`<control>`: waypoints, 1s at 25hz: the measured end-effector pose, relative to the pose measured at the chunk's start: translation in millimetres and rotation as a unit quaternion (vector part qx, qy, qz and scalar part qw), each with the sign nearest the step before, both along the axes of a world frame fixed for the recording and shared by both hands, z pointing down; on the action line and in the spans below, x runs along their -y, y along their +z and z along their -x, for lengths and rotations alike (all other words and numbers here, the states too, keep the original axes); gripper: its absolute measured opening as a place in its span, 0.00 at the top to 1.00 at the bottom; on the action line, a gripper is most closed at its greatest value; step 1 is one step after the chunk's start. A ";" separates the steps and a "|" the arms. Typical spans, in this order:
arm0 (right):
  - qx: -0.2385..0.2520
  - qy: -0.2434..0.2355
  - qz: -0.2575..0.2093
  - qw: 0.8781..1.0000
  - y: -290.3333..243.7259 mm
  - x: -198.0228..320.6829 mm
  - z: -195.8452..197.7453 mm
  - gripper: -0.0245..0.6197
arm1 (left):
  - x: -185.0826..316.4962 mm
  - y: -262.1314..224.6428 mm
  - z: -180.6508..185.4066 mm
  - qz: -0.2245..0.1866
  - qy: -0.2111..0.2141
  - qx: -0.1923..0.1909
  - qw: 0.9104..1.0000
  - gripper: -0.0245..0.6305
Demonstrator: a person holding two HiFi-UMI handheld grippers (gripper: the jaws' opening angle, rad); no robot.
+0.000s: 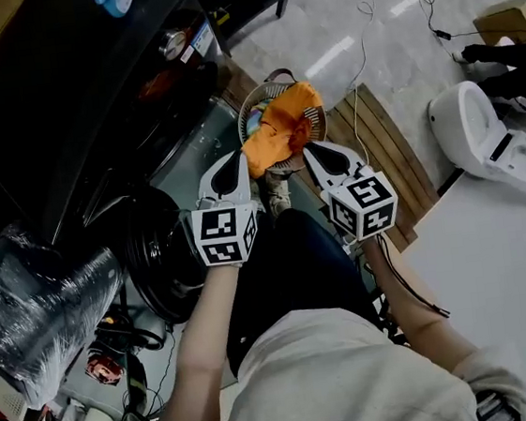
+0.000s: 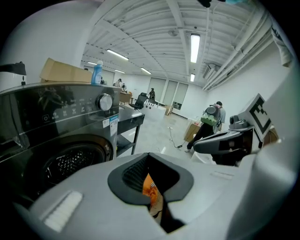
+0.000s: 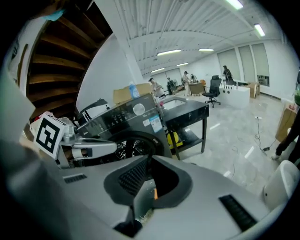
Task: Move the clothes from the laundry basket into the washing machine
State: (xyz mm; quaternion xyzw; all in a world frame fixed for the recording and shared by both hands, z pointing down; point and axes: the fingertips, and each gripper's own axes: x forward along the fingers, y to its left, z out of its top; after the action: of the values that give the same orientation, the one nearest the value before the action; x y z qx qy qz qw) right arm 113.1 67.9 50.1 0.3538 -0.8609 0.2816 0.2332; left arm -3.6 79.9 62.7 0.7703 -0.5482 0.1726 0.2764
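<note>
My left fingers (image 1: 231, 175) and right fingers (image 1: 333, 161) both clamped on orange garment (image 1: 282, 125), over laundry basket (image 1: 252, 100), upper centre. Washing machine (image 1: 71, 95) at left: garment not yet inside.

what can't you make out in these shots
What is left in the laundry basket: head view, the orange garment covers it.
Inside the washing machine drum: head view, too dark.
The garment's full shape: both gripper views show only a sliver between closed jaws.
</note>
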 end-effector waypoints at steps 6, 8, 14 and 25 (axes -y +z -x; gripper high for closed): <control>-0.013 -0.010 0.039 0.999 78.2 -4.1 22.6 0.95 | -0.6 78.2 15.6 0.043 -0.003 -0.002 0.999 0.95; -0.018 -0.019 0.055 0.998 109.4 -9.3 31.3 0.95 | -1.3 108.0 19.9 0.057 0.000 -0.005 0.998 0.95; -0.018 -0.019 0.116 0.993 217.8 -31.6 45.0 0.95 | -8.9 206.3 25.1 0.085 0.035 0.001 0.996 0.95; -0.047 -0.075 0.155 0.984 374.3 -58.0 80.2 0.70 | -45.7 324.4 9.5 0.113 0.036 -0.056 0.991 0.95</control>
State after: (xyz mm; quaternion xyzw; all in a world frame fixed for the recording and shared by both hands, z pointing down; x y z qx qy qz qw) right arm 32.9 125.9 424.4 0.2606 -0.8189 0.3763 0.3463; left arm -13.1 125.6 387.1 0.7615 -0.4811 0.1998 0.3856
